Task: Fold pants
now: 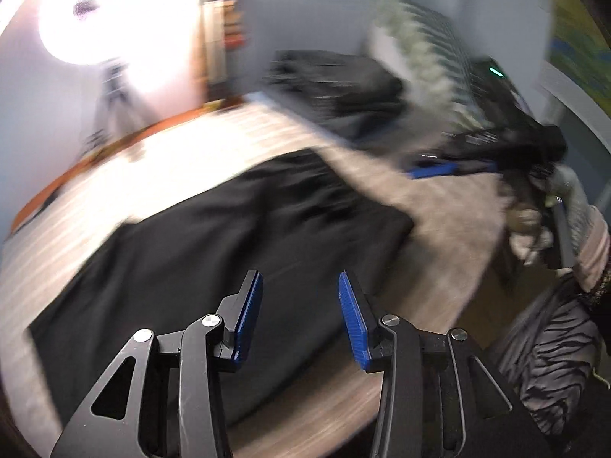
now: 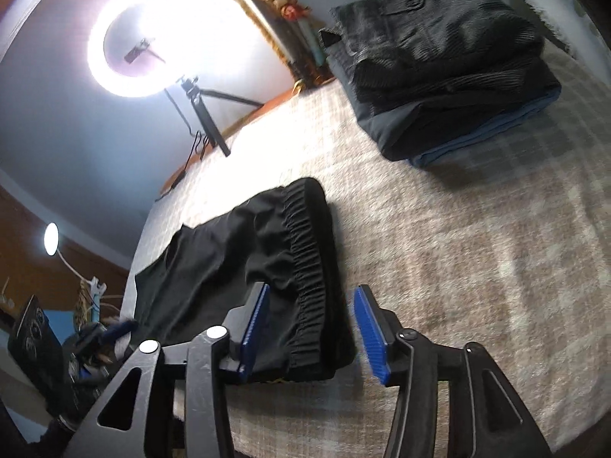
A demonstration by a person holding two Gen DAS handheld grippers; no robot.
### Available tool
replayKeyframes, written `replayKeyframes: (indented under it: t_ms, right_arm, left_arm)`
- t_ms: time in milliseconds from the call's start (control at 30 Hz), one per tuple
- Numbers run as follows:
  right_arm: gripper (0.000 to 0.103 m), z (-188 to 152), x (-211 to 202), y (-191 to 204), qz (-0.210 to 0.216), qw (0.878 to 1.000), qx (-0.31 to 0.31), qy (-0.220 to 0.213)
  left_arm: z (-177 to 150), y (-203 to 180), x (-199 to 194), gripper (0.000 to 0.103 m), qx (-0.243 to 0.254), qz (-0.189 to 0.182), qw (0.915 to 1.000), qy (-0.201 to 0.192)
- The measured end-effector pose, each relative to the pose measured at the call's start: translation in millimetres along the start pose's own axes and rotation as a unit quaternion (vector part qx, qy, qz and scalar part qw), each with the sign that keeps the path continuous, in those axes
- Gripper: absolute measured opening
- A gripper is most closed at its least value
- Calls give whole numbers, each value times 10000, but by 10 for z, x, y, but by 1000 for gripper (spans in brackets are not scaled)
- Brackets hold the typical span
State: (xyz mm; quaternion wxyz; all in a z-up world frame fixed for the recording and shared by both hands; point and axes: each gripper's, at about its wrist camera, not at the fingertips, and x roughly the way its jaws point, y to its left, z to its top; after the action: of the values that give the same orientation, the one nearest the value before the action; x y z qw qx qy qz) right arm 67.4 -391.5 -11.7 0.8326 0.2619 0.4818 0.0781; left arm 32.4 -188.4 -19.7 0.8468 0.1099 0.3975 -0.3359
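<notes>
Black pants (image 1: 214,252) lie flat on a beige checked bedspread (image 1: 439,229); the left wrist view is motion-blurred. My left gripper (image 1: 301,297) is open and empty, hovering over the near edge of the pants. In the right wrist view the pants (image 2: 236,263) show their elastic waistband (image 2: 313,267) toward me. My right gripper (image 2: 311,316) is open, its jaws standing on either side of the waistband's near end, not closed on it. The other gripper shows at the right of the left wrist view (image 1: 450,166).
A stack of folded dark clothes (image 2: 439,61) sits on the bedspread (image 2: 477,248) at the far right. A bright ring light on a tripod (image 2: 160,38) stands beyond the bed. Striped and loose garments (image 1: 553,343) lie off the bed's right edge.
</notes>
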Motion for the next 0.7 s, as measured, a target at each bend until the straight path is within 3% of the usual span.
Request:
replayKeyframes:
  t_ms: [133,300,433,700]
  right_arm:
    - [54,24,-97,-121,10,9997,193,-137]
    - [54,61,-157,-281,11,9991,394,-178]
    - [54,66,-195,-347,72,9986,484,-208]
    - [54,112,-179,-339,169,9985,474,-202]
  left_arm:
    - [192,-473,332,40,556,-385,9977,69]
    - [283,-827,736,40,954,-534,9934,357]
    - [308,-951,1011,52,1056,-437,9920,533]
    - [303,-953,1318,53,833,-27,9939,721]
